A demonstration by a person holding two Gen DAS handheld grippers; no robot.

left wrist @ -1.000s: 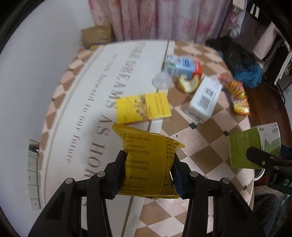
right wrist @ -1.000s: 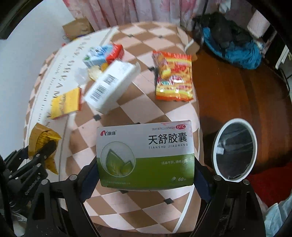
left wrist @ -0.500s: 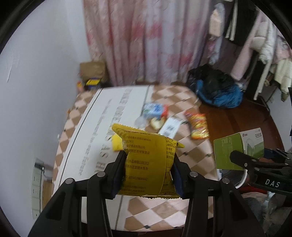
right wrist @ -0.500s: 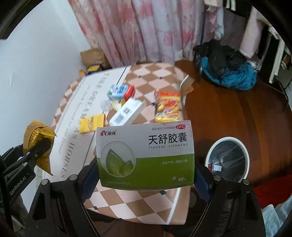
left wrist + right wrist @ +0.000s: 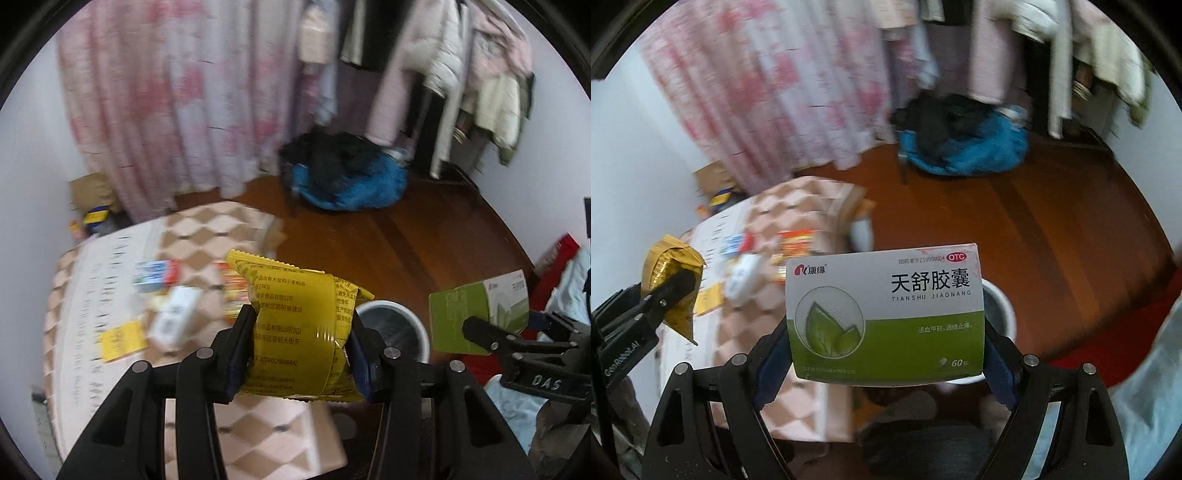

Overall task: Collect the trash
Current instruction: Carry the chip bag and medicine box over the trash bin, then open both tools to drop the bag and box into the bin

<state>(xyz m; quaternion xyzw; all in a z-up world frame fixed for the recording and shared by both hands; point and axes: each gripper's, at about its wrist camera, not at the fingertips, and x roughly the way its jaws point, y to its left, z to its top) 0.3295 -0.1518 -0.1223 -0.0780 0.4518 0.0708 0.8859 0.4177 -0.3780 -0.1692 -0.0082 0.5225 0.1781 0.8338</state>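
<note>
My left gripper [image 5: 300, 354] is shut on a yellow snack wrapper [image 5: 299, 325], held in the air beyond the table's right edge. My right gripper [image 5: 884, 350] is shut on a green and white medicine box [image 5: 884, 314]. The box also shows in the left wrist view [image 5: 480, 314], and the wrapper in the right wrist view [image 5: 670, 280]. A white-rimmed trash bin [image 5: 397, 332] stands on the floor below and between both grippers, partly hidden behind the held items; its rim shows in the right wrist view [image 5: 1003, 306].
The checkered table [image 5: 207, 236] at the left holds a white box [image 5: 173, 317], a yellow packet [image 5: 122, 339], a blue and red carton [image 5: 157, 273] and an orange snack bag [image 5: 794, 243]. A blue and black bundle [image 5: 351, 181] lies on the wooden floor by the curtain.
Both grippers have risen and swung right, away from the table, each keeping its item. The trash bin now sits just behind the held wrapper and box.
</note>
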